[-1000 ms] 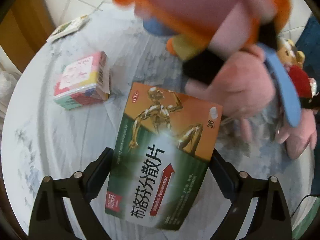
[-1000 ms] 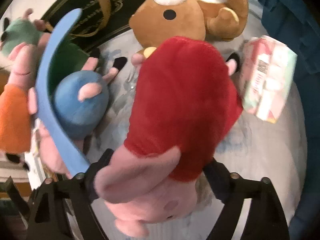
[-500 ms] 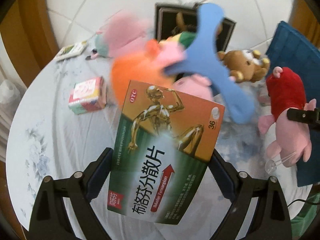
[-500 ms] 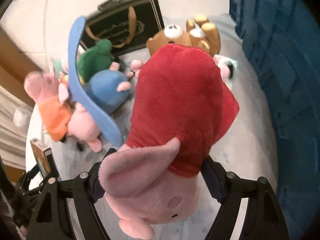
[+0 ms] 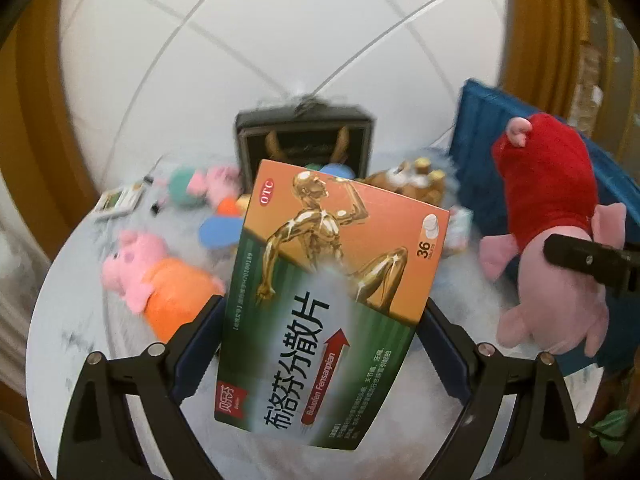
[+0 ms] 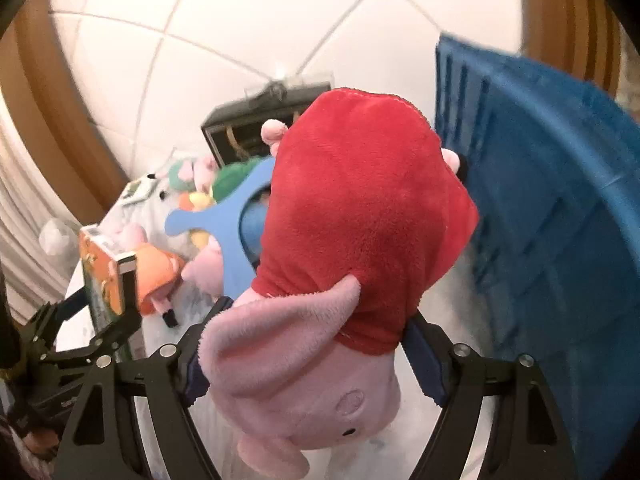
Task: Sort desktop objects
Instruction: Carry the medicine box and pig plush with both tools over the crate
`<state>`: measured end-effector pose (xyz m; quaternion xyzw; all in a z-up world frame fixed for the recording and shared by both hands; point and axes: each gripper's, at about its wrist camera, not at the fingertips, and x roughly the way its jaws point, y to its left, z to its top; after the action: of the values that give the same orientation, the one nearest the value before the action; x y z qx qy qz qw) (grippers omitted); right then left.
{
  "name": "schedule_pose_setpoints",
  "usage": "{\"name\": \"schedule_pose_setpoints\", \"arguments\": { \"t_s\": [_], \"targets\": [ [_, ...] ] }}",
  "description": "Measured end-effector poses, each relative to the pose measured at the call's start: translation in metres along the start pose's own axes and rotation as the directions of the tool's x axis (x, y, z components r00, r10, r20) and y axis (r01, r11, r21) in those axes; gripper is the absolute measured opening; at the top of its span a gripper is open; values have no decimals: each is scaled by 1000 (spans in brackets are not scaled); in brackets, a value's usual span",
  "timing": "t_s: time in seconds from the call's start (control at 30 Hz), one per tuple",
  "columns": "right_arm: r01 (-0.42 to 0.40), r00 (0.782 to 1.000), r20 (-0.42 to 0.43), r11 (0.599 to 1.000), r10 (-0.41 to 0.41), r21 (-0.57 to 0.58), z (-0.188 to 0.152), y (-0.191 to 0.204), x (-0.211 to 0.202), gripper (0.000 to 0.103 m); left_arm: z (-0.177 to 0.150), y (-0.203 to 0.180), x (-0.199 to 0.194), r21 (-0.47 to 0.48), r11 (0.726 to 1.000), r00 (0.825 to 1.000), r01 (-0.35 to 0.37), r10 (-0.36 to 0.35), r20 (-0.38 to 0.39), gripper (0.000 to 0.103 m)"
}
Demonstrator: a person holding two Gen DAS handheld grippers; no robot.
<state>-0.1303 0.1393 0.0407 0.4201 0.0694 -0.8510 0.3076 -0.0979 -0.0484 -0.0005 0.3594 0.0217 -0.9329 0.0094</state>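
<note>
My left gripper (image 5: 320,328) is shut on an orange and green medicine box (image 5: 332,304) and holds it upright, high above the round table (image 5: 72,312). My right gripper (image 6: 308,344) is shut on a pink pig plush in a red dress (image 6: 352,248), held in the air beside the blue crate (image 6: 560,208). That plush (image 5: 548,232) and a right finger (image 5: 588,260) show at the right of the left wrist view. The medicine box (image 6: 102,280) and left gripper show at the left of the right wrist view.
On the table lie a pig plush in orange (image 5: 160,284), a green plush (image 5: 192,188), a brown bear (image 5: 416,184), a blue flat piece (image 6: 224,232) and a small card pack (image 5: 120,200). A black gift bag (image 5: 304,140) stands at the back.
Both grippers have risen and pulled back from the table with their loads. The plush pile now looks smaller and farther. The red-dressed pig has moved toward the blue crate.
</note>
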Motion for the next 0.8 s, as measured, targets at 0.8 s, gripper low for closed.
{"name": "schedule_pose_setpoints", "arguments": {
  "t_s": [0.8],
  "targets": [
    [182,877,435,979,-205,94,32,-120,-222,75,115,-220,-75,214,948,928,236,-285,240,94]
  ]
}}
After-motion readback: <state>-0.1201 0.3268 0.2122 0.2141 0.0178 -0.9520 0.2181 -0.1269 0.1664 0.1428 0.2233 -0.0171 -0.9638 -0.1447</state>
